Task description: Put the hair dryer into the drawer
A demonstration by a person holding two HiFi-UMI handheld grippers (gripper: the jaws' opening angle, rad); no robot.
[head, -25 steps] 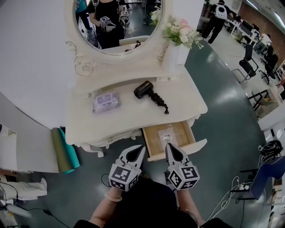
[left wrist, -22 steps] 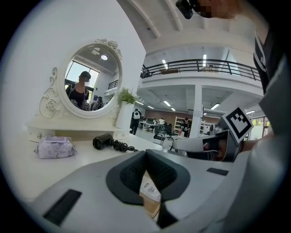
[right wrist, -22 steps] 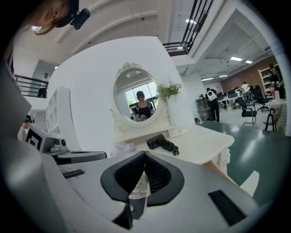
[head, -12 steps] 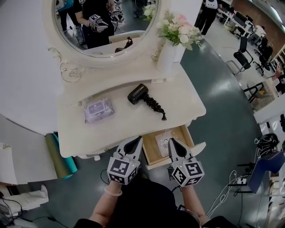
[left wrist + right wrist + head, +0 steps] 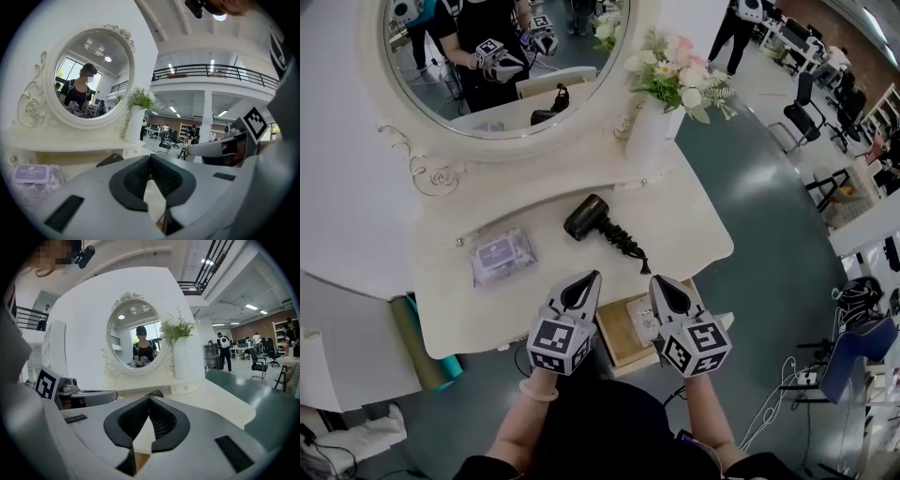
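Note:
A black hair dryer lies on the white dressing table, its coiled cord trailing toward the front edge. Below that edge the wooden drawer stands pulled out, with a flat clear packet in it. My left gripper is shut and empty over the table's front edge, just short of the cord. My right gripper is shut and empty beside it, above the drawer. In the left gripper view, the dryer peeks over the closed jaws. Its top also shows in the right gripper view.
A purple wipes pack lies on the table's left part. A white vase of flowers stands at the back right below the oval mirror. A green roll leans by the table's left side. Office chairs and people are far right.
Both grippers have moved forward together from in front of the drawer up to the table's front edge. Their jaws have stayed shut.

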